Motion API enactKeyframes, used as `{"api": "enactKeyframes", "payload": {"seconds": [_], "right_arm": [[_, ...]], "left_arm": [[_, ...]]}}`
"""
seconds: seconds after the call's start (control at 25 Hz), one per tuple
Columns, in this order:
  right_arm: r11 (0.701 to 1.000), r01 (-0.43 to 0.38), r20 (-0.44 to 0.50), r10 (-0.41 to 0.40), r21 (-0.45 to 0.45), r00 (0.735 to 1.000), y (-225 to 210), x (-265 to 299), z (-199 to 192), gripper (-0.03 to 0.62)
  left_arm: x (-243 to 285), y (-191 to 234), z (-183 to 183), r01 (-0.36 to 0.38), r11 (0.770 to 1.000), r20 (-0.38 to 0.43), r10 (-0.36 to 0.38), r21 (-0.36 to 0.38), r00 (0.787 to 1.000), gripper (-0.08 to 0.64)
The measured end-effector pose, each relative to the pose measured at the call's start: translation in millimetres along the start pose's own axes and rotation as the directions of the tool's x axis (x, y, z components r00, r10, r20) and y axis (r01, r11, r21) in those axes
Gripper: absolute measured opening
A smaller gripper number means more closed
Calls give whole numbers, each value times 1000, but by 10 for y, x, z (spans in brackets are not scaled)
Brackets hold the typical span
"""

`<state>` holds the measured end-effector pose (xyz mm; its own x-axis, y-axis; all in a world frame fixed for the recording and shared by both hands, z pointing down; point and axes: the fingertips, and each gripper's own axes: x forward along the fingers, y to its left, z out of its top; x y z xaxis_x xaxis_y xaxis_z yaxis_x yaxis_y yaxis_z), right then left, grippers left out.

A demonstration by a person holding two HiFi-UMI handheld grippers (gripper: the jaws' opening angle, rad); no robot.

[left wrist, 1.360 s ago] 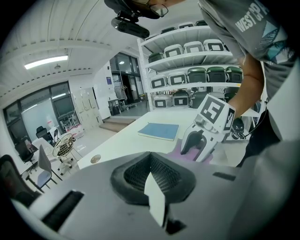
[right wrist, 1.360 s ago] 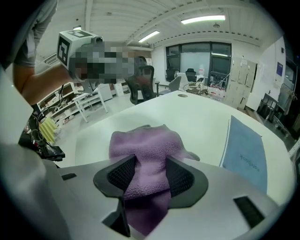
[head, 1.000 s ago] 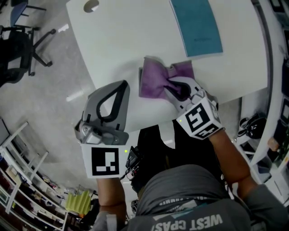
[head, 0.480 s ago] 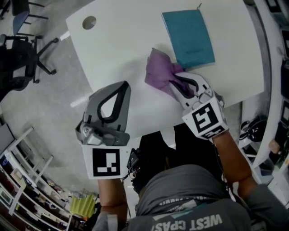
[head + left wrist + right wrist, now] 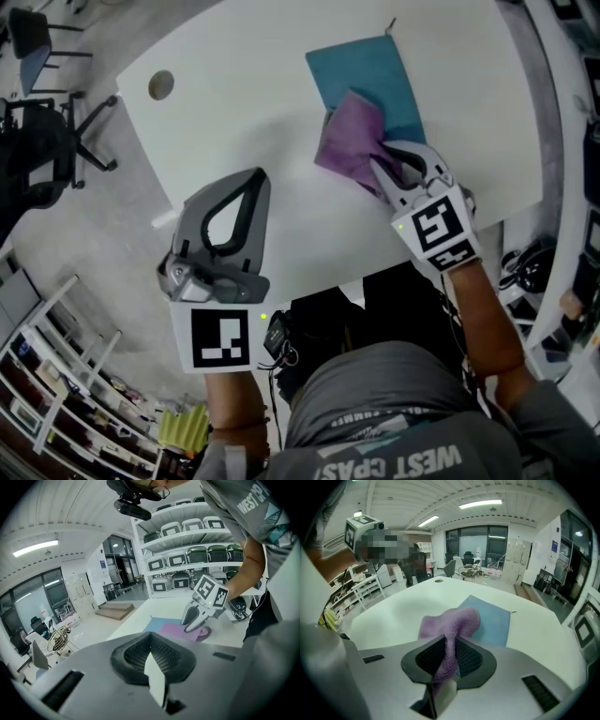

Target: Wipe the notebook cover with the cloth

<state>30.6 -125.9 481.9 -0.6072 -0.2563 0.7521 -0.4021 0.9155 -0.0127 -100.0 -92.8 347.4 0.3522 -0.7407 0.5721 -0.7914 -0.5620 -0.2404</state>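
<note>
one white table (image 5: 253, 122), shelves (image 5: 197, 559) behind; right claw (image 5: 386, 176) clamped on cloth (image 5: 352, 141), left claw (image 5: 253, 176) together.

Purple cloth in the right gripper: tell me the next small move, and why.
Probably sweep it farther across the cover. The right gripper is shut on the purple fuzzy cloth, which overlaps only the near end of the flat teal notebook on the white table. Most of the cover beyond it lies bare.
</note>
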Motion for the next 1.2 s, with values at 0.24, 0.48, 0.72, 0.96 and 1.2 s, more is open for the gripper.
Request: {"api": "enactKeyframes", "payload": {"seconds": [0.24, 0.48, 0.72, 0.96, 1.2], "right_arm": [[990, 114, -28, -112, 83, 993, -614, -265, -316, 86], [980, 164, -44, -160, 113, 986, -860, -409, -489, 86], [995, 81, -12, -80, 64, 997, -561, -246, -262, 84], [999, -37, 23, 37, 0, 999, -64, 14, 4, 84], [998, -65, 28, 65, -19, 997, 98, 153, 144, 84]], "left_arm": [[311, -49, 143, 39, 999, 3, -40, 7, 999, 3], [482, -143, 269, 63, 998, 8, -63, 26, 998, 3], [344, -96, 212, 27, 1000, 1, -27, 11, 1000, 3], [120, -72, -4, -30, 999, -28, 29, -27, 999, 3], [-55, 62, -169, -60, 997, -42, 58, -42, 997, 3]]}}
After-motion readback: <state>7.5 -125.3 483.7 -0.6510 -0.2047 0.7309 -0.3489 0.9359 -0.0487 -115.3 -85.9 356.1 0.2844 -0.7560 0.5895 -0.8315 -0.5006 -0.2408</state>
